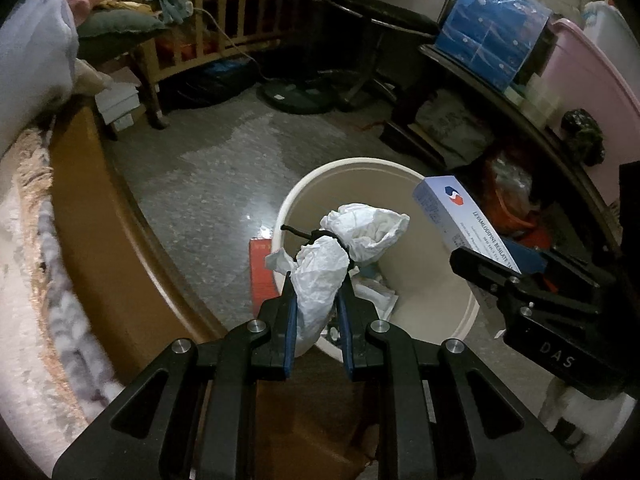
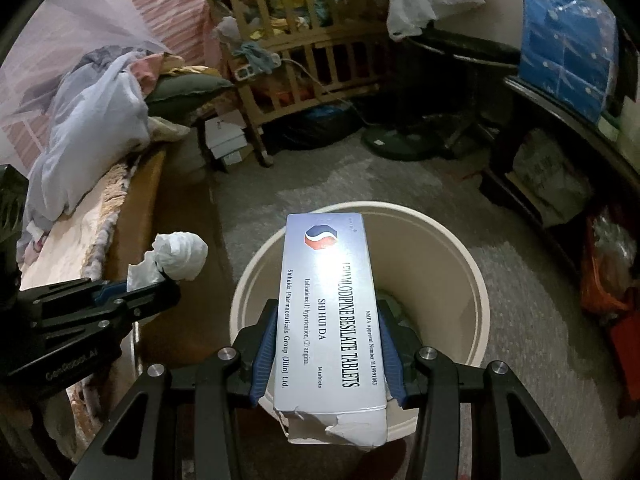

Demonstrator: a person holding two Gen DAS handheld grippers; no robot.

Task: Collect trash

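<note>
My left gripper is shut on a crumpled white paper wad and holds it over the near rim of a cream round bin. My right gripper is shut on a white tablet box with a torn near end, held above the bin. The box and right gripper show at right in the left wrist view. The wad and left gripper show at left in the right wrist view. White scraps lie inside the bin.
A bed with a brown frame runs along the left. A wooden crib stands at the back. A dark shelf with a blue pack lines the right. A red box lies by the bin. A fan base sits on the floor.
</note>
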